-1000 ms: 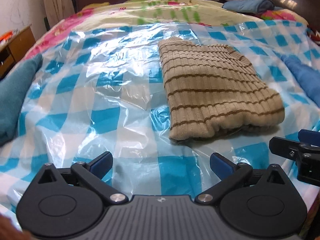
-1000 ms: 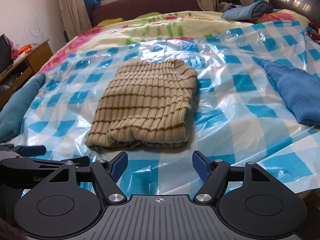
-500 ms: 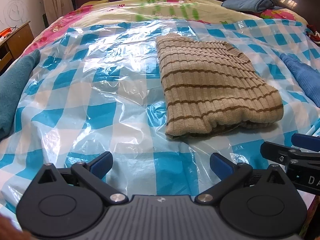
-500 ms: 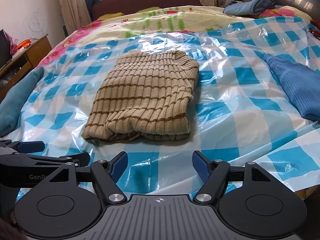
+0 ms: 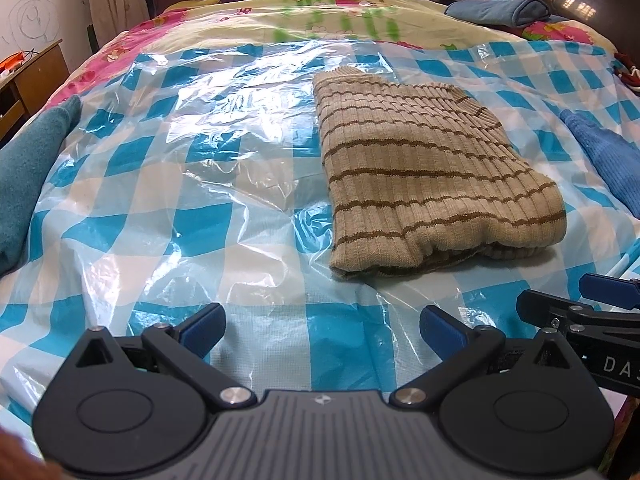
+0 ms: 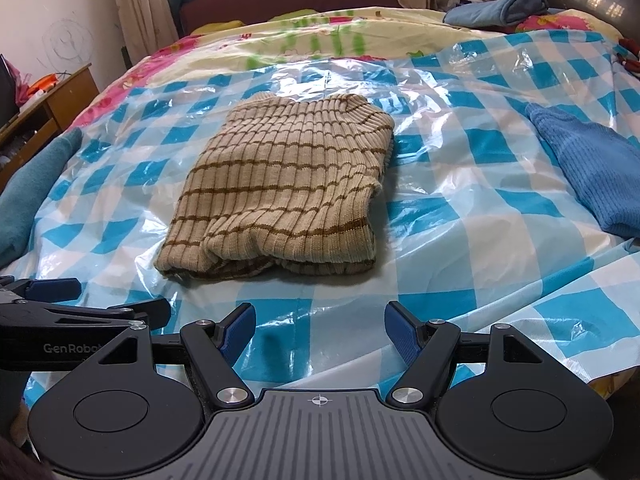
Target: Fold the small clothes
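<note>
A beige sweater with brown stripes (image 5: 424, 168) lies folded into a thick rectangle on the blue-and-white checked plastic sheet (image 5: 168, 184) over the bed; it also shows in the right wrist view (image 6: 288, 188). My left gripper (image 5: 322, 326) is open and empty, over the sheet near the bed's front edge, short of the sweater's near left corner. My right gripper (image 6: 320, 332) is open and empty, just in front of the sweater's folded near edge. Each gripper shows at the edge of the other's view: the right one (image 5: 588, 300) and the left one (image 6: 80, 304).
A blue knit garment (image 6: 592, 172) lies at the right of the sheet. A teal garment (image 5: 28, 164) lies at the left edge. A folded blue cloth (image 6: 500, 8) sits at the far right by the headboard. A wooden cabinet (image 6: 44, 108) stands left of the bed.
Both grippers have drawn back and risen a little from the folded sweater, staying open. The sweater has not moved.
</note>
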